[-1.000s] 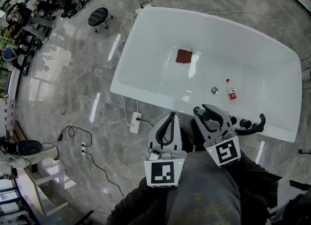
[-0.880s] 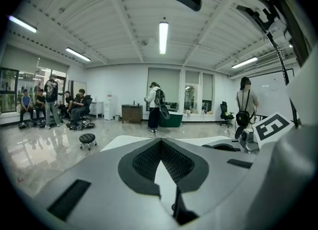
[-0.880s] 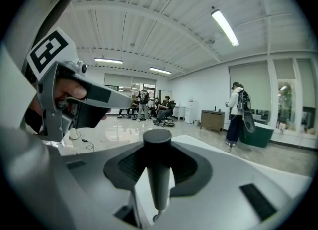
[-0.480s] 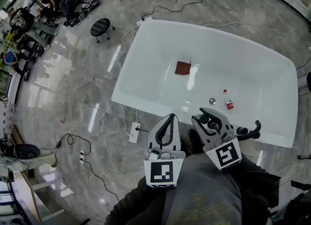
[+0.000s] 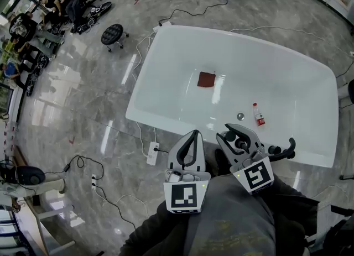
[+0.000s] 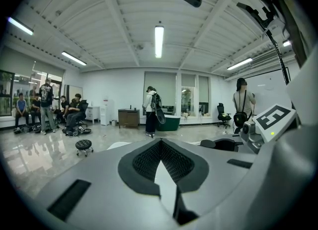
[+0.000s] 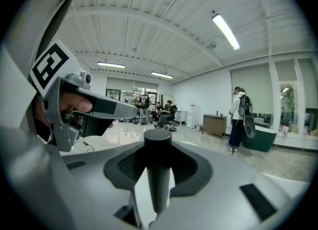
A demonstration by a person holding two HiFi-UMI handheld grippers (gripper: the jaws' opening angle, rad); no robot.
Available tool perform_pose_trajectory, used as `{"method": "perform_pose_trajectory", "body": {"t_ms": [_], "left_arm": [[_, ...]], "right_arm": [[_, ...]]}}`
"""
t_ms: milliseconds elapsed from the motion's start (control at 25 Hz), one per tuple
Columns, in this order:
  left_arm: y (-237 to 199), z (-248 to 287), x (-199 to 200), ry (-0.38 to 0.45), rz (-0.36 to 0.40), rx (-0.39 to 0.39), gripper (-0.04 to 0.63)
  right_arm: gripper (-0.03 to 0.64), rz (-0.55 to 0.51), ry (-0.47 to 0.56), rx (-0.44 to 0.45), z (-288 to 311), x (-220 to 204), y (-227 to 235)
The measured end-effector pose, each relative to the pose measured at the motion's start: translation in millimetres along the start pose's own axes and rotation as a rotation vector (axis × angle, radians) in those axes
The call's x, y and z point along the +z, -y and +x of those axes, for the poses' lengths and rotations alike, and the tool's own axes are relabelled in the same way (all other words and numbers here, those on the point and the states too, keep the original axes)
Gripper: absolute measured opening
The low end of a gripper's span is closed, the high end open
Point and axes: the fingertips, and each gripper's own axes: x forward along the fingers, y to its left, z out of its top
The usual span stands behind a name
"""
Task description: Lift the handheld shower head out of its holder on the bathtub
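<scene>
Between jaws of right gripper (image 5: 237, 137), shower head (image 7: 158, 172) handle, upright, clamped

Tub (image 5: 166, 72) white, cloth (image 5: 207, 79) dark red, bottle (image 5: 258, 115) label red, shower head (image 5: 283, 150) black, floor (image 5: 83, 100) grey marbled, stool (image 5: 112, 32) black.

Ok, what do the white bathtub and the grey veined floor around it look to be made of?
White bathtub: glossy acrylic or enamel, judging by its smooth light streaks; cannot tell which. Grey veined floor: polished marble or marble-look tile, shown by veining and mirror-like reflections.
</scene>
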Motion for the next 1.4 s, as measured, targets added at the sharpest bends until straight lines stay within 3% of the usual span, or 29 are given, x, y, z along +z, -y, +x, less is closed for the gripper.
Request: {"method": "perform_pose_trajectory", "body": {"t_ms": [680, 1080, 1400], "left_arm": [[4.5, -24.3, 23.2, 0.07, 0.044, -0.002, 0.002], [9.3, -38.3, 20.5, 0.078, 0.044, -0.034, 0.001], [21.7, -49.4, 11.7, 0.066, 0.05, -0.074, 0.002]], "right_arm": [[0.13, 0.011, 0.144, -0.009, -24.3, 73.6, -12.3], [0.13, 0.016, 0.124, -0.035, -29.9, 64.2, -24.5], [0.13, 0.013, 0.166, -0.07, -42.9, 74.8, -34.8]]}}
